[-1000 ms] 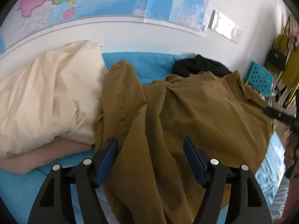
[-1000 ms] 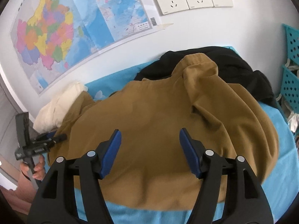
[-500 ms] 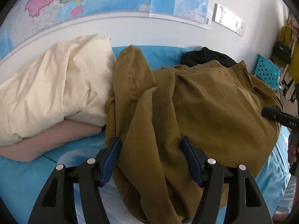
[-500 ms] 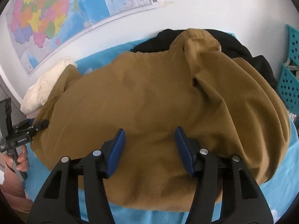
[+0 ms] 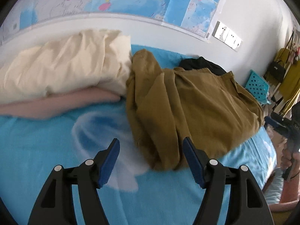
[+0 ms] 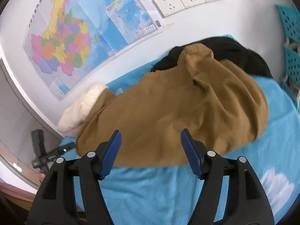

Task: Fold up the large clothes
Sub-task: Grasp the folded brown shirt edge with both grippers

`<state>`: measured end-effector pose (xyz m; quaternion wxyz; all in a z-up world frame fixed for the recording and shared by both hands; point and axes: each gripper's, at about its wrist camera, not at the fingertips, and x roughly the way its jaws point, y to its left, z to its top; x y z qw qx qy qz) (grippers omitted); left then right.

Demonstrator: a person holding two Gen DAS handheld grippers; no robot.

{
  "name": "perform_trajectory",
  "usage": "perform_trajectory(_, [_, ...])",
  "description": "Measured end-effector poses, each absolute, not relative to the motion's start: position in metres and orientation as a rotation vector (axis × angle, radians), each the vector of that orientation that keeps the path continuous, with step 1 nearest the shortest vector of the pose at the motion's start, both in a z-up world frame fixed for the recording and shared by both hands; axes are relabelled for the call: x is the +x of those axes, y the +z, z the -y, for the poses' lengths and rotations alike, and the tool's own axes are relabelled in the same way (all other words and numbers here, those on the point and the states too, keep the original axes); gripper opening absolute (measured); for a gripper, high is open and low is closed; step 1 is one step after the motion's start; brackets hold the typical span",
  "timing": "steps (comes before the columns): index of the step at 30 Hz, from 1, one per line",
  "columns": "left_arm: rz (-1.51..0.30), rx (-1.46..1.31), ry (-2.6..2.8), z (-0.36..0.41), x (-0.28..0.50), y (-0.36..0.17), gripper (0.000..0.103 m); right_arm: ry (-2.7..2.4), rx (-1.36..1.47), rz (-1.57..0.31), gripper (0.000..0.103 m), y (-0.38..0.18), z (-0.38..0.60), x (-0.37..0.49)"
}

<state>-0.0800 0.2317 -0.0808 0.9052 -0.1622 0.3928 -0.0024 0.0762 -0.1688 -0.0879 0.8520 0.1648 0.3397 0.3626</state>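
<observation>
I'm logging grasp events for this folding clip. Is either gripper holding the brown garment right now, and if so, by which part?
Nothing is held. The left gripper is open over the blue sheet beside the brown garment; the right gripper is opening, nothing between its pads.

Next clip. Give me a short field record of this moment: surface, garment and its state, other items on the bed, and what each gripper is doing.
surface: bed with blue cloud-print sheet
garment: large mustard-brown cloth jacket, lying crumpled, not yet folded
behind it: black garment
beside it: cream pillow on a pink folded blanket
left gripper: open, holds nothing
right gripper: jaws opening, nothing between them
</observation>
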Motion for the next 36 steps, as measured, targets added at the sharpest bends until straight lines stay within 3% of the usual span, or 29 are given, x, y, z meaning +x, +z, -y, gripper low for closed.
perform_trajectory(12, [-0.945, -0.523, -0.237, -0.198, -0.085, -0.115, 0.068, 0.711, 0.577, -0.858, 0.079, -0.137, 0.199, 0.09])
perform_trajectory(14, [-0.939, -0.54, -0.248, -0.191, -0.076, -0.117, 0.072, 0.699, 0.601, -0.864, 0.079, -0.141, 0.198, 0.099])
perform_trajectory(22, [-0.934, -0.688, -0.294, -0.188, -0.042, -0.123, 0.072, 0.655, 0.658, -0.837, 0.081, -0.144, 0.191, 0.125])
perform_trajectory(26, [-0.905, -0.834, -0.308, -0.197, -0.037, -0.129, 0.081, 0.632, 0.702, -0.83, 0.082, -0.145, 0.188, 0.133])
perform_trajectory(34, [-0.946, -0.8, -0.28, -0.185, -0.04, -0.123, 0.077, 0.578, 0.701, -0.854, 0.08, -0.142, 0.198, 0.121])
perform_trajectory(36, [-0.95, -0.811, -0.283, -0.186, -0.041, -0.124, 0.076, 0.571, 0.713, -0.871, 0.085, -0.147, 0.203, 0.118])
